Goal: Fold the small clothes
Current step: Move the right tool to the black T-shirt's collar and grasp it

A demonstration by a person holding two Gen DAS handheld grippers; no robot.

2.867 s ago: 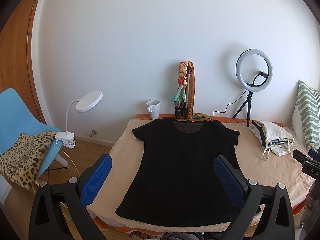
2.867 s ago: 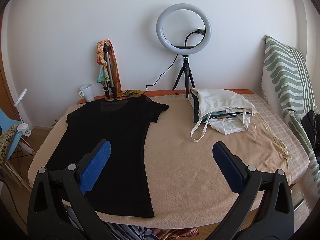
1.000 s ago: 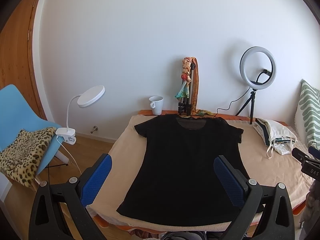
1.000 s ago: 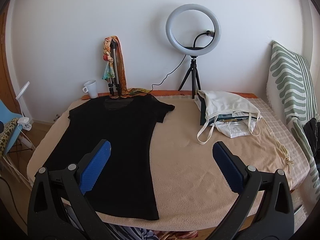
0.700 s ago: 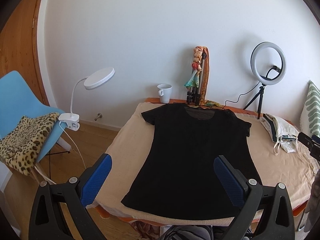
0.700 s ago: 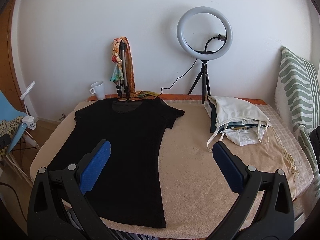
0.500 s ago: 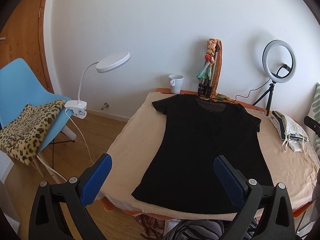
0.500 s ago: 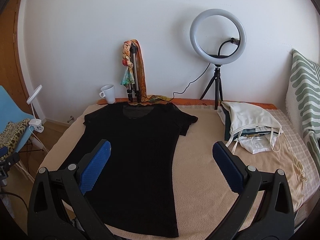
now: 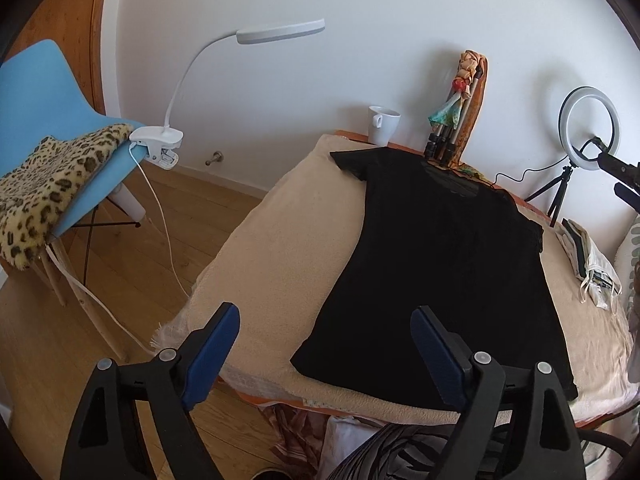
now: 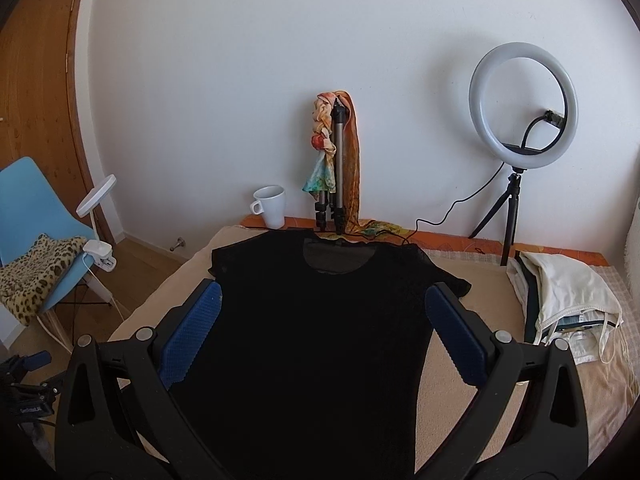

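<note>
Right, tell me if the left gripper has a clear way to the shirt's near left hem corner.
Probably yes. The left gripper hangs open just above the black shirt, its hem corner lying flat between the fingers' line, uncovered on the beige cover. The jaws have just been closing, nothing between them.

T-shirt flat on table, mug behind it, clothes pile right.

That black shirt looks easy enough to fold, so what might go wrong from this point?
The black T-shirt has its hem at the front edge of the table, so a clumsy pinch by the left gripper may drag it off. The white mug and tripod stand right behind the collar; a far swing might knock them.
</note>
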